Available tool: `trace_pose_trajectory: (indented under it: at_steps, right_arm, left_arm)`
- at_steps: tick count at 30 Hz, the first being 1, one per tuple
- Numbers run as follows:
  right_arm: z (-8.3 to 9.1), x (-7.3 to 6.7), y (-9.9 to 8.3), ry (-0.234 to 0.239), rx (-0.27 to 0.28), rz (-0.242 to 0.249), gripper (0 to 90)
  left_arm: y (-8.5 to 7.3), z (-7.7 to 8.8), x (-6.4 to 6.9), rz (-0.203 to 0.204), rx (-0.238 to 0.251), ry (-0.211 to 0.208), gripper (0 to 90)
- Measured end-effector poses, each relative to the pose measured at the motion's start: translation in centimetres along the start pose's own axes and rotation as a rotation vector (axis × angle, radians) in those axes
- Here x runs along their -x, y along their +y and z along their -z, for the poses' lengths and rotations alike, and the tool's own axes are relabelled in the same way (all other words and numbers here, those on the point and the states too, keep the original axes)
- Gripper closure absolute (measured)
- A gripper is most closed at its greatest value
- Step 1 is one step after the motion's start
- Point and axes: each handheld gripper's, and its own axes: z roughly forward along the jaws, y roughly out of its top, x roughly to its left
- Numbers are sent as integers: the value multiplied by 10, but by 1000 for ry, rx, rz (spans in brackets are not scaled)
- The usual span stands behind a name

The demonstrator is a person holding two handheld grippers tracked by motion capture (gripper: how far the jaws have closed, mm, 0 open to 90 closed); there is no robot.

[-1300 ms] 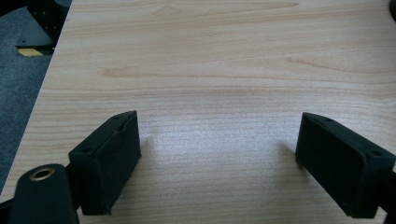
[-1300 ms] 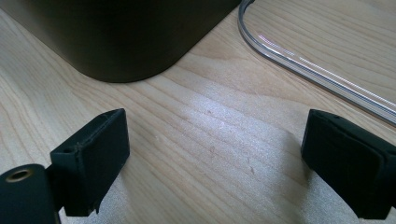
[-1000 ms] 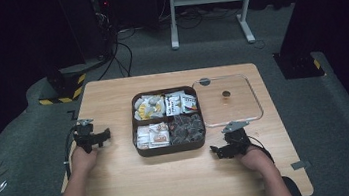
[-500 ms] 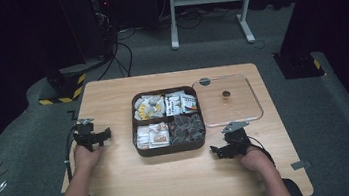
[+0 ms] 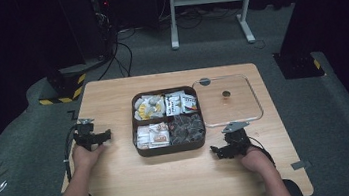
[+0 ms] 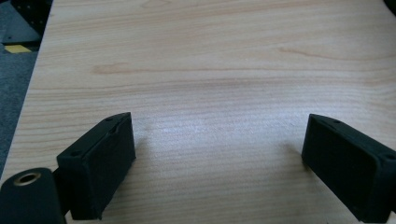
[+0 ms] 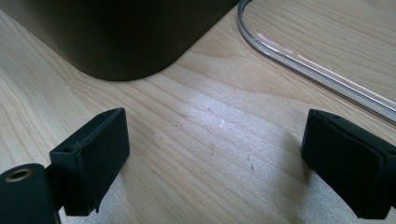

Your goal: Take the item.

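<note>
Here the table point(image 5: 182, 177) carries everything, a pale wood top with both forearms coming in over its near edge. At its middle sits the box point(image 5: 171, 146), a dark brown tray with rounded corners and four compartments: pale wrapped pieces far left, printed packets far right, more packets near left, dark wrapped pieces near right. It looks rigid and moderately heavy when this full, so I judge it safest taken by a side wall or corner rim and kept level; the loose packets inside are light, crinkly and likely to slip.

Just beside the box, toward the right edge, lies the lid point(image 5: 228, 100), clear, flat and apart from the box, with a small knob at its centre. It looks stiff, light and slick; the knob or the raised rim seems the surest hold, since a flat pane on wood gives the jaws little to bite.

The right gripper point(image 5: 229, 147) rests near the box's near right corner, with the lid's near edge just beyond it. In the right gripper view that corner point(image 7: 126, 37) and the lid rim point(image 7: 317, 70) lie ahead of the jaws, which stand wide apart holding nothing.

The left gripper point(image 5: 92, 136) sits by the left edge, well apart from the box, jaws likewise spread and empty over bare wood.
</note>
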Motion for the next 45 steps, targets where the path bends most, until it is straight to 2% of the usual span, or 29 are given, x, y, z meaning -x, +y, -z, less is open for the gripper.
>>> trace_pose_trajectory:
  at_steps: [2,4,8,10,12,15,18,21,23,25,27,30,33,38,41,44,45]
  right_arm:
    - [0,0,0,0,0,0,78]
    - [0,0,0,-1,-1,0,78]
    - [0,0,0,-1,-2,0,78]
    - [0,0,0,-1,-2,0,78]
    - [0,0,0,0,-1,0,78]
    - [0,0,0,-1,-1,0,78]
    - [0,0,0,-1,-2,0,78]
    - [0,0,0,-1,-1,0,78]
    - [0,0,0,-1,-2,-1,78]
    - [0,0,0,-1,-2,-1,78]
    - [0,0,0,-1,-2,-2,78]
    - [0,0,0,-1,-2,-2,78]
    - [0,0,0,-1,-2,-2,78]
    - [0,0,0,-1,-2,-2,78]
    - [0,0,0,-2,-2,-1,78]
    - [0,0,0,-1,-2,-1,78]
    - [0,0,0,-1,-2,-1,78]
  left_arm:
    - [1,1,0,6,-11,5,103]
    - [4,2,1,22,-26,14,154]
    - [5,4,2,8,-47,-1,177]
    - [5,6,3,-5,-52,-11,219]
    - [6,7,3,-13,-62,-26,256]
    - [10,8,3,-27,-94,-52,263]
    - [11,9,6,-40,-100,-72,286]
    - [15,10,7,-49,-121,-118,284]
    - [17,12,8,-34,-108,-147,278]
    - [18,16,9,-23,-88,-156,298]
    - [20,18,9,-33,-71,-165,303]
    - [24,22,13,-67,-78,-170,302]
    - [27,25,16,-87,-62,-184,309]
    - [35,32,21,-71,-36,-254,348]
    - [38,36,26,-118,-26,-251,369]
    - [40,38,31,-137,-27,-250,373]
    - [42,39,34,-154,-29,-262,384]
